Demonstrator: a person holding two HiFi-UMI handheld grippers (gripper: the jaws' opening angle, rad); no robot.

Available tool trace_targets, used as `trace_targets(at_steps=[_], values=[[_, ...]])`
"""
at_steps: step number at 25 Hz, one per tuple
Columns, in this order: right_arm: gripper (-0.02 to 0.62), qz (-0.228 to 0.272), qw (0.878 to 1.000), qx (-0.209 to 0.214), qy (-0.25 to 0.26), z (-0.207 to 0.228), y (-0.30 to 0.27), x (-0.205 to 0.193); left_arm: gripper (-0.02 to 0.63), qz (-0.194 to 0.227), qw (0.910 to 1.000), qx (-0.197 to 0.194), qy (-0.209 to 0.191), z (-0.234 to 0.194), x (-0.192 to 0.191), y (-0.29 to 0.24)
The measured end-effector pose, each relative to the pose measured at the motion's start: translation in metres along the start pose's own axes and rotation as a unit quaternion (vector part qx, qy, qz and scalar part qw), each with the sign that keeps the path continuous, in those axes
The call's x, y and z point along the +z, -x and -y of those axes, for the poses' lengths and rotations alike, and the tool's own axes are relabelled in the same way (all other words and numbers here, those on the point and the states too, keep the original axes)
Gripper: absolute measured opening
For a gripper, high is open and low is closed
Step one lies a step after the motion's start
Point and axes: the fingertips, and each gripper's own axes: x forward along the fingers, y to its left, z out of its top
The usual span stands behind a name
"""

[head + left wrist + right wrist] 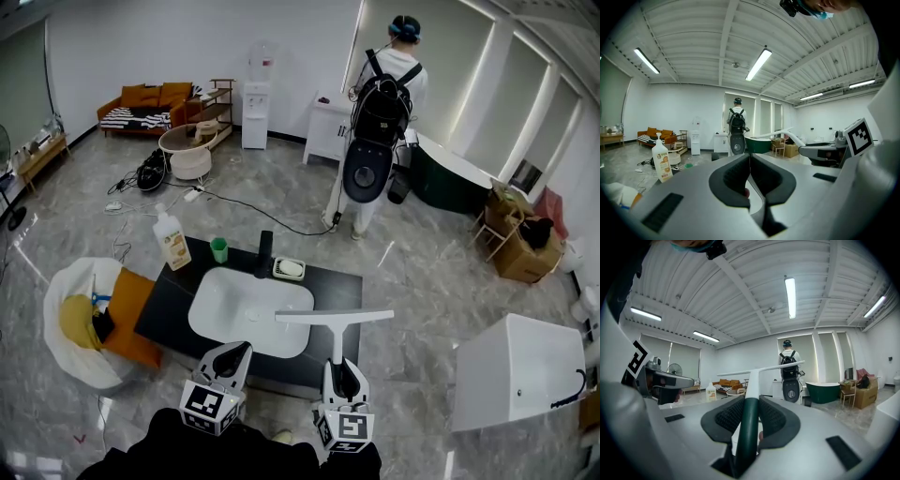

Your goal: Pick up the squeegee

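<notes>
The squeegee [335, 323] has a white T-shaped blade and a dark green handle. My right gripper [343, 376] is shut on the handle [749, 425] and holds it up level, with the blade [761, 370] pointing away over the near right of the white sink [216, 305]. My left gripper [233, 354] hangs beside it on the left, over the sink's near edge; its jaws are closed together with nothing between them [750, 164].
On the dark counter [336, 286] stand a soap bottle [172, 239], a green cup [218, 249], a black faucet [264, 254] and a soap dish [289, 269]. A person with a backpack [380, 112] stands farther off. A white box [518, 370] sits at right, a white bag with yellow items [84, 323] at left.
</notes>
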Motion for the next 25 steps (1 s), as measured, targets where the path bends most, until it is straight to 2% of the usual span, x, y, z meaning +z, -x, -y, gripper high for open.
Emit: trace_targets(at_steps=[3,17,25], values=[[0.112,0.002,1.0,-0.001,0.0,0.0,-0.001,0.001,0.025,0.009,0.9999,-0.006,0.002,0.0,0.002,-0.002],[0.11,-0.003,1.0,0.0,-0.001,0.003,-0.013,0.0,0.025,-0.004,1.0,0.001,0.005,-0.006,-0.002,-0.01],[0.11,-0.004,1.0,0.001,-0.001,0.003,-0.018,-0.002,0.025,0.004,1.0,-0.002,0.007,-0.008,-0.001,-0.011]])
